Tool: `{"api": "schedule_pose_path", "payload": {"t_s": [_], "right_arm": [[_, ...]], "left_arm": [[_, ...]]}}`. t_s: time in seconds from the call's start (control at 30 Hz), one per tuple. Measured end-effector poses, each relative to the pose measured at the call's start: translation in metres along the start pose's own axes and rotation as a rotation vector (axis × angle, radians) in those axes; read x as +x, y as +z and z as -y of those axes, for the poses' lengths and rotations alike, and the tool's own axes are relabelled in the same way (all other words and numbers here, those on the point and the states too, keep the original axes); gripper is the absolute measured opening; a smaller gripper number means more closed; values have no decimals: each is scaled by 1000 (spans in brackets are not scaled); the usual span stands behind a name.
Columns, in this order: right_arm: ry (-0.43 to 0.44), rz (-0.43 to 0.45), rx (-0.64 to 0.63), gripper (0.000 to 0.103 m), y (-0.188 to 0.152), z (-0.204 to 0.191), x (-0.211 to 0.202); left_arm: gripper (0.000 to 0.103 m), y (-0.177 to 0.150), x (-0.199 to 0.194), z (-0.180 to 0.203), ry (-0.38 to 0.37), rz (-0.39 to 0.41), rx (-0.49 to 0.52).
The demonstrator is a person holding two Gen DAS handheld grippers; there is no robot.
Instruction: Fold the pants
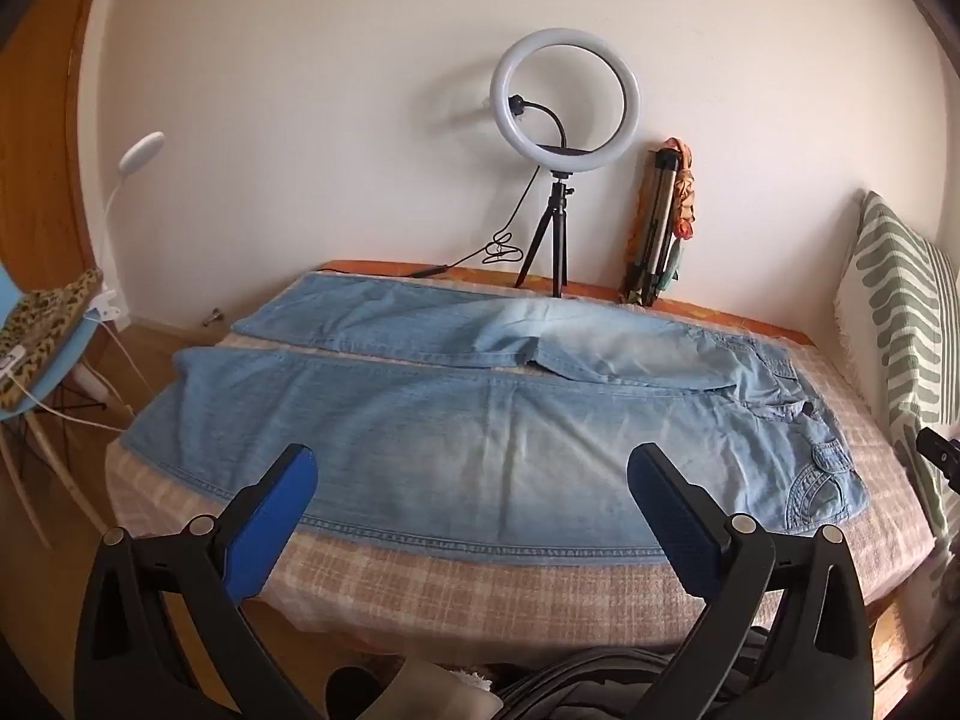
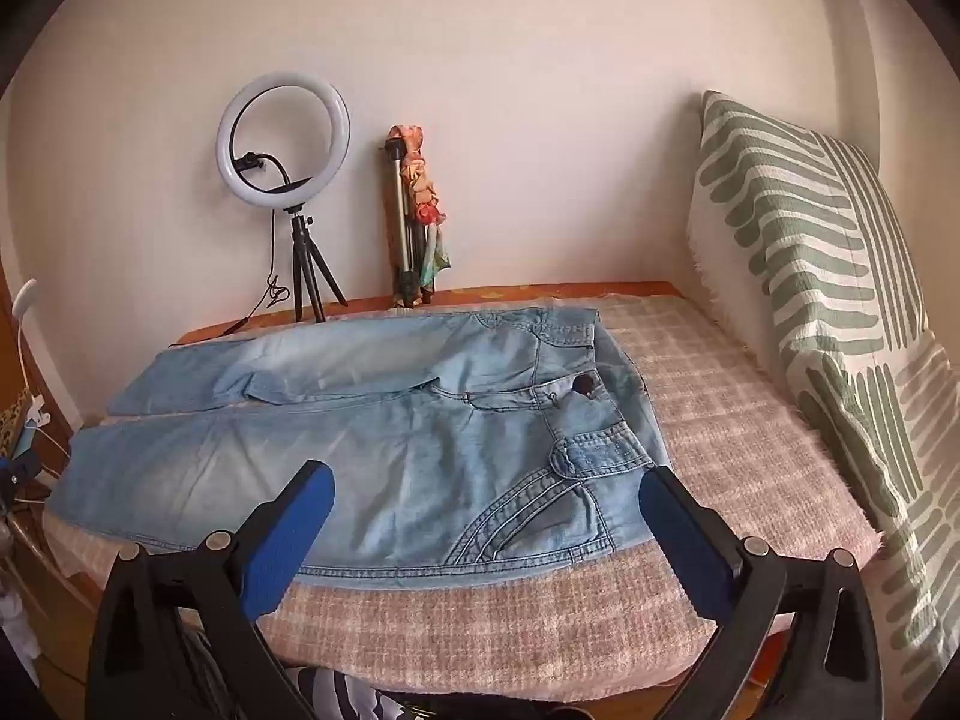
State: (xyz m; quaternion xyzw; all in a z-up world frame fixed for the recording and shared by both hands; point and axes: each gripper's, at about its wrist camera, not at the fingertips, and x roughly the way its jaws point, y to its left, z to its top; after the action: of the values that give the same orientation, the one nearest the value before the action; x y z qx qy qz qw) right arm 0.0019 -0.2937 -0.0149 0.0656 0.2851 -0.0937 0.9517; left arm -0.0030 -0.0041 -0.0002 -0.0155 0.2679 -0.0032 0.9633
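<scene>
Light blue denim pants point(image 1: 480, 420) lie flat and spread on a pink checked blanket point(image 1: 456, 594), legs pointing left, waist to the right. In the right wrist view the pants point(image 2: 372, 456) show the waistband, a dark button point(image 2: 582, 384) and a front pocket. My left gripper point(image 1: 474, 480) is open and empty, hovering over the near leg's lower seam. My right gripper point(image 2: 486, 498) is open and empty, hovering over the near hip and pocket area. Neither touches the cloth.
A ring light on a small tripod point(image 1: 564, 108) stands at the bed's far edge by the wall, with a folded tripod point(image 1: 660, 222) beside it. A green patterned cushion point(image 2: 810, 276) leans at the right. A chair with a leopard-print item point(image 1: 42, 336) stands left.
</scene>
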Motion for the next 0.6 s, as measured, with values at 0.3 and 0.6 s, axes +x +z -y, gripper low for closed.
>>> {"api": "schedule_pose_path", "payload": {"t_s": [0.3,0.6], "right_arm": [[-35,14,-18,103,4,-2,-4],[-42,19,-11,103,3,-1,-3]], "left_arm": [[103,2,2,-8,12,-18,-33],[103,4,1,-8,7,-16,-37]]}}
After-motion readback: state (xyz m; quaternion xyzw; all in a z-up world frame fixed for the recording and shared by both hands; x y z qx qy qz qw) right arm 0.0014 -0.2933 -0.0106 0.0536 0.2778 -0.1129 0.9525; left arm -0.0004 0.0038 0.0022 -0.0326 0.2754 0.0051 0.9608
